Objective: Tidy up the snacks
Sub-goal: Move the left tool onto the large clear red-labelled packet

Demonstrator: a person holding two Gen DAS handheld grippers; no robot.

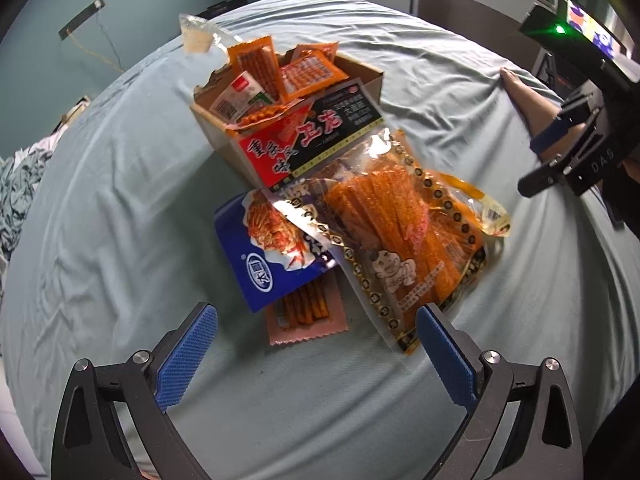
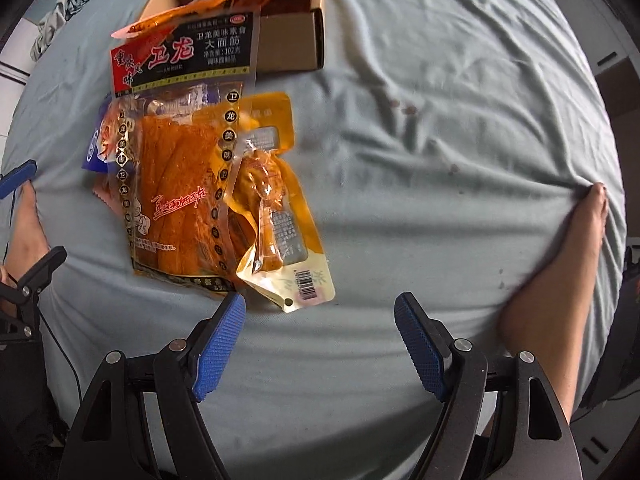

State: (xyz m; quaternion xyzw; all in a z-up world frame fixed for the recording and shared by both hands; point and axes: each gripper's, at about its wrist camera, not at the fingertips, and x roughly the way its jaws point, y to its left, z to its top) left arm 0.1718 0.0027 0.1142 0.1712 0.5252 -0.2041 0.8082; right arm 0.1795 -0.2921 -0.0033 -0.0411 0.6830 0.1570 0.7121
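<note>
A cardboard box (image 1: 362,76) (image 2: 290,42) stands on the bed with several small orange snack packets (image 1: 308,72) in it. A red and black Weilong packet (image 1: 308,140) (image 2: 184,54) leans on its front. Before it lie a big clear bag of orange strips (image 1: 396,232) (image 2: 176,192), a blue packet (image 1: 272,256), a small pink packet (image 1: 306,320) and a yellow packet (image 2: 276,216). My left gripper (image 1: 316,320) is open, just short of the pink packet. My right gripper (image 2: 320,310) is open and empty, by the yellow packet's near end; it also shows in the left wrist view (image 1: 560,152).
The grey-blue bedsheet (image 2: 440,140) is wrinkled. The person's bare feet rest on it at the right (image 2: 568,264) and the left (image 2: 26,224). A clear packet (image 1: 196,36) lies behind the box. Crumpled cloth (image 1: 20,184) lies at the bed's far left.
</note>
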